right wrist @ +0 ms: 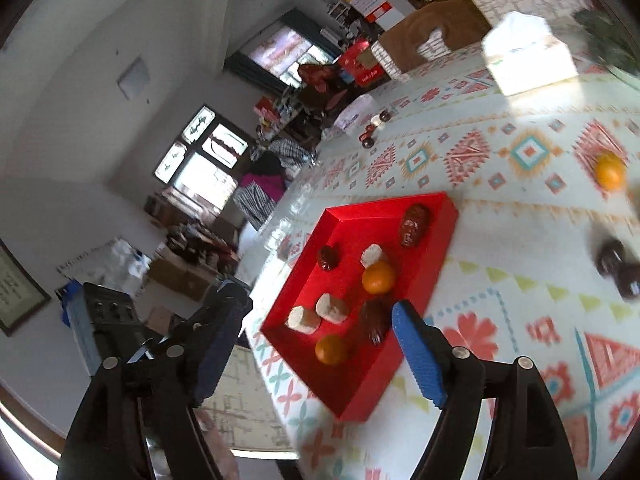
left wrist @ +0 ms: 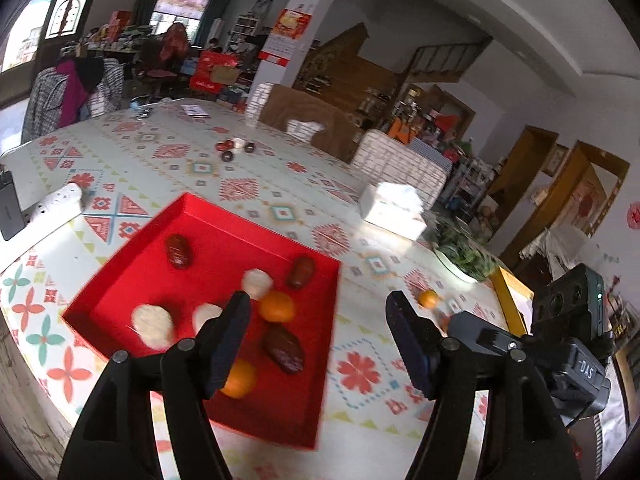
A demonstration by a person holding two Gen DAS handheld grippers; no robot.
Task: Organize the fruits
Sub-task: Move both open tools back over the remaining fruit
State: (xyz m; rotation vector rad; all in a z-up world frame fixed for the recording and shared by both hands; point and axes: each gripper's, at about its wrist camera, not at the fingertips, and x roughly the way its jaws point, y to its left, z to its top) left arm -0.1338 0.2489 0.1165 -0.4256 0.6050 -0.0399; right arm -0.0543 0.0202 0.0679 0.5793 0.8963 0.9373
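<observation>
A red tray lies on the patterned table. It holds two oranges, three dark red dates and three pale white pieces. My left gripper is open and empty above the tray's near right part. My right gripper is open and empty above the tray's near end. One orange lies loose on the table to the right of the tray. Dark fruits also lie loose at the right.
A white tissue box and a plate of greens stand at the far right. Small dark and white items lie far back. A white power strip lies left. The right gripper's body shows at right.
</observation>
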